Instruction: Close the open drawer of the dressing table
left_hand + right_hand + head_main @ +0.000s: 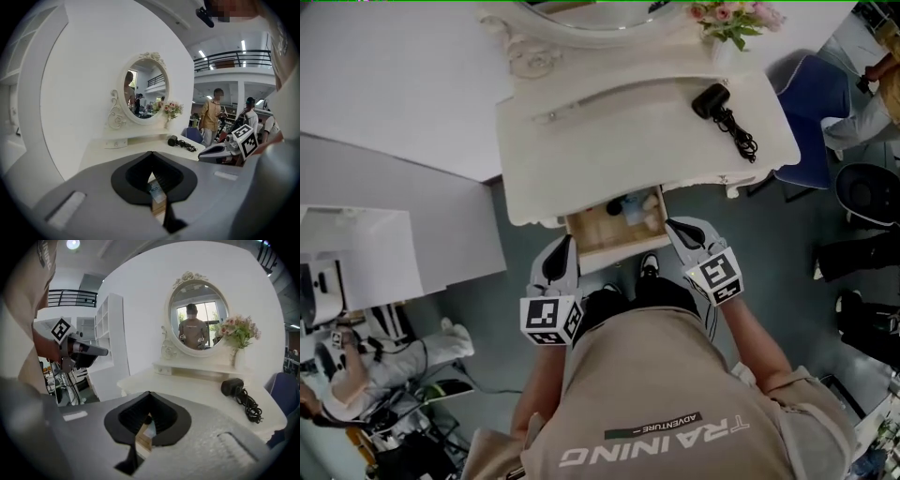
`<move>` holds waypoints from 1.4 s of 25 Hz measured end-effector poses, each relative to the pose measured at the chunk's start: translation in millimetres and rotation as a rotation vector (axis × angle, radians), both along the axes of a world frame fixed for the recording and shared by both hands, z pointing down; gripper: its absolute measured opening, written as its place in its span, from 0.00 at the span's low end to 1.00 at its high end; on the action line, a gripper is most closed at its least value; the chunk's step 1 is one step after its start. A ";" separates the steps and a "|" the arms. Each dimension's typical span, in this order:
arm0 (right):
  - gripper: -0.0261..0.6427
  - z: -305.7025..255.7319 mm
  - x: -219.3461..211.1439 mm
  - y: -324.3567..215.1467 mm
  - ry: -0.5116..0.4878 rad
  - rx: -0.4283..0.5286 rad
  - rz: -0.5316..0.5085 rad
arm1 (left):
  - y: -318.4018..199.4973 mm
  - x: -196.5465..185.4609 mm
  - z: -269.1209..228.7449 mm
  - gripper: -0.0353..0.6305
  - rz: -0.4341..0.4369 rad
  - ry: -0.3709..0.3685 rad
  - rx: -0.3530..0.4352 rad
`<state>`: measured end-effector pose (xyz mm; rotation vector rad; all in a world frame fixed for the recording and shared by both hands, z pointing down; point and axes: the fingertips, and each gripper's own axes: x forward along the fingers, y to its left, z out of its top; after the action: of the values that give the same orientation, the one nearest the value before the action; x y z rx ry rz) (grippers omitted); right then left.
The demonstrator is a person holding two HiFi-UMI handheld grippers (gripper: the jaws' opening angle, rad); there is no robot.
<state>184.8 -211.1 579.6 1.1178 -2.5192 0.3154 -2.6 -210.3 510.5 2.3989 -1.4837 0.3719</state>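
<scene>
The white dressing table has its wooden drawer pulled out toward me, with a few small items inside. My left gripper is shut, with its tips at the drawer's front left corner. My right gripper is also shut, at the front right corner. I cannot tell whether either one touches the drawer. In the left gripper view the closed fingertips point at the table, and wood shows through the hollow below them. The right gripper view shows the same, with its fingertips together.
A black hair dryer with a coiled cord lies on the tabletop at the right. A vase of pink flowers stands by the oval mirror. A blue chair is to the right and a white shelf unit to the left. People stand in the background.
</scene>
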 end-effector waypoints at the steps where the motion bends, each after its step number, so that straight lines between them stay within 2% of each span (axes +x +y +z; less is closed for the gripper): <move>1: 0.04 10.9 -1.6 -0.8 0.012 -0.020 -0.008 | 1.0 -3.9 3.3 0.08 -0.015 -0.006 -0.007; 6: 0.04 65.9 -5.3 2.7 0.037 -0.148 0.012 | -2.7 -20.2 7.9 0.08 -0.068 -0.006 -0.004; 10: 0.04 103.1 -5.8 11.6 0.103 -0.248 0.016 | -8.1 -25.9 10.2 0.08 -0.071 0.025 0.000; 17: 0.04 182.8 -9.2 65.9 0.186 -0.579 -0.006 | -16.0 -33.6 1.2 0.08 -0.051 0.062 0.006; 22: 0.04 214.7 -20.3 89.8 0.222 -0.701 0.009 | -14.2 -54.6 -0.5 0.08 -0.056 0.065 0.002; 27: 0.04 231.4 -26.7 88.7 0.239 -0.768 0.014 | -5.8 -80.8 8.0 0.08 -0.105 0.075 -0.011; 35: 0.04 237.1 -39.9 77.9 0.288 -0.777 0.027 | -3.1 -104.1 16.3 0.08 -0.130 0.100 -0.029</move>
<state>145.0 -133.2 816.7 0.7971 -1.8482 0.9598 -106.6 -213.3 526.8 2.2497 -1.5684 0.2388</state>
